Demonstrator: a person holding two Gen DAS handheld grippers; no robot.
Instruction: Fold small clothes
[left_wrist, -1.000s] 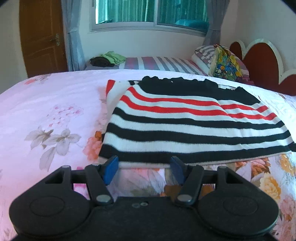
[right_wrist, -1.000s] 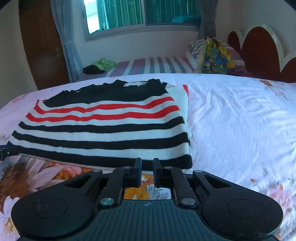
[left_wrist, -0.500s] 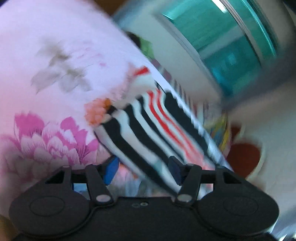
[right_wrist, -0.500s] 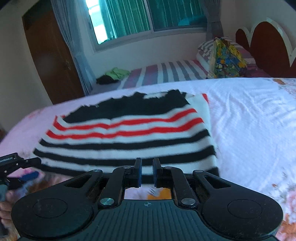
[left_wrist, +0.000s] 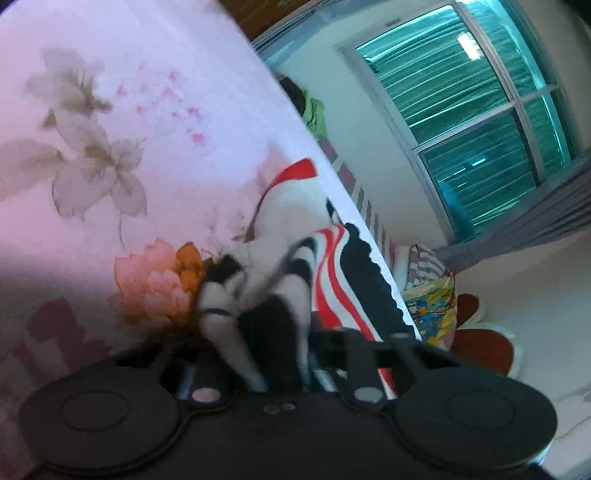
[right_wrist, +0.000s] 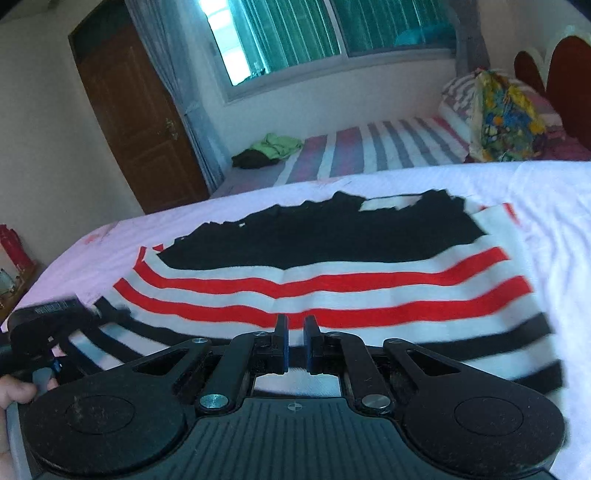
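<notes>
Sweater: the striped sweater (right_wrist: 332, 291) lies spread flat on the flowered bedsheet (left_wrist: 110, 155), neckline towards the window; its near left corner is now bunched up instead of lying flat as it did a second ago.
Left gripper: the left gripper (left_wrist: 258, 354) has rolled hard onto its side and dropped onto that hem corner; a second ago it hung spread and level just short of the hem. Its jaws are closing, with a wad of black-and-white knit between them (the pads themselves are hidden under cloth and blur).
Right gripper: the right gripper (right_wrist: 295, 347) has slid forward over the near hem, fingers nearly pressed together, only a narrow slit between them and nothing in it.
What it means: one corner looks secured for the fold; the right side is not yet caught, so I judge a lift now would drag the sweater askew.
Next need: the right fingers would have to part and take the other hem corner.
</notes>
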